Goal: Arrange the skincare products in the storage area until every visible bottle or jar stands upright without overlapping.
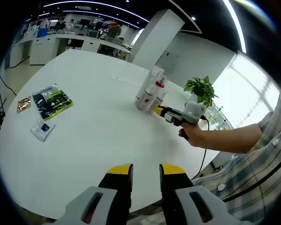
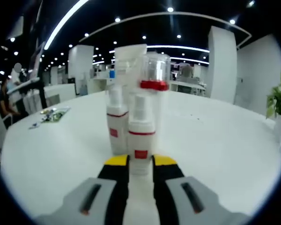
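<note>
Right hand-held gripper [image 2: 140,161] seemingly clamped on upright pump bottle [image 2: 141,140] (left hand-held gripper [image 1: 146,169] parted, empty)

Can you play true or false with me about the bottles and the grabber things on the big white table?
1. The white skincare bottles with red bands stand upright in a tight group. True.
2. The yellow-tipped right gripper has a small white bottle with a red label between its jaws. True.
3. The yellow-tipped left gripper is holding a bottle. False: nothing is between its jaws, and it hangs over bare round white table, far from the bottles.
4. The flat snack packets lie right next to the bottles. False: they lie well apart, across the table.
5. A green potted plant stands beyond the bottles. True.
</note>
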